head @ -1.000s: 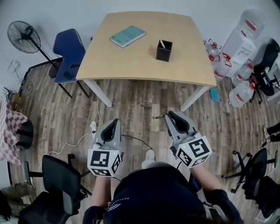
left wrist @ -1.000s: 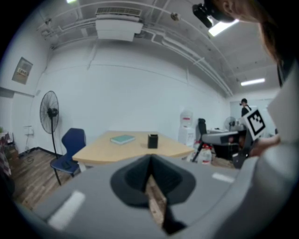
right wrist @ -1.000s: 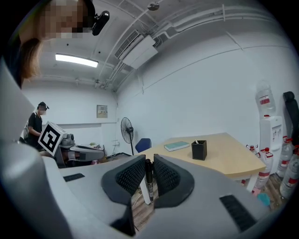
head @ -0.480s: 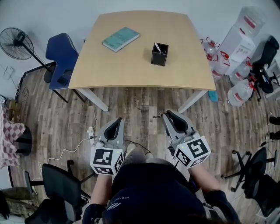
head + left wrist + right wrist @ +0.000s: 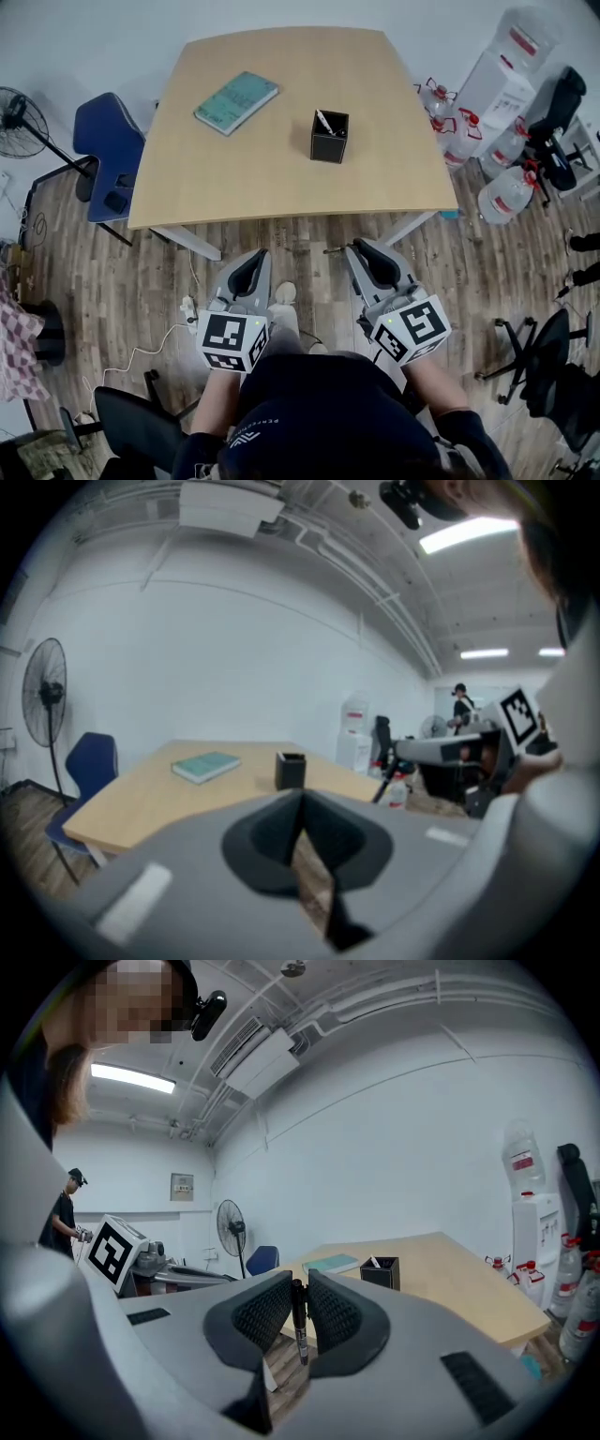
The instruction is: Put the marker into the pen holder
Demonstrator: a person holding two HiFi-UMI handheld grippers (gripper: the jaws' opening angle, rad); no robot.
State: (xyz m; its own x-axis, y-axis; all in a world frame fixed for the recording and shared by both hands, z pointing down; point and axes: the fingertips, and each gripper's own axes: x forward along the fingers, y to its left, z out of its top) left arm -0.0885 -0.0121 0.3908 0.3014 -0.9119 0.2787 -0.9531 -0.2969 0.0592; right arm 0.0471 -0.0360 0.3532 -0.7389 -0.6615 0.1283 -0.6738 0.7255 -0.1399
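The black pen holder [image 5: 329, 137] stands near the middle of the wooden table [image 5: 281, 169], with a white pen leaning in it. It also shows far ahead in both gripper views: pen holder [image 5: 291, 771], pen holder [image 5: 380, 1272]. My right gripper [image 5: 359, 248] is over the floor just short of the table's front edge, shut on a black marker [image 5: 299, 1321] that stands upright between its ribbed pads. The marker's end [image 5: 334, 250] sticks out to the left of the jaws. My left gripper [image 5: 251, 258] is level beside it, shut, with nothing in its jaws [image 5: 302, 803].
A teal book [image 5: 236, 101] lies on the table's left part. A blue chair [image 5: 111, 159] and a fan [image 5: 19, 112] stand left of the table. Water bottles [image 5: 506, 150] and a dispenser [image 5: 502, 80] are at the right. Black office chairs [image 5: 548, 366] stand at the lower right.
The person has stepped toward the table, so the table and pen holder sit nearer and lower in the head view. Both grippers keep the same pose and grip.
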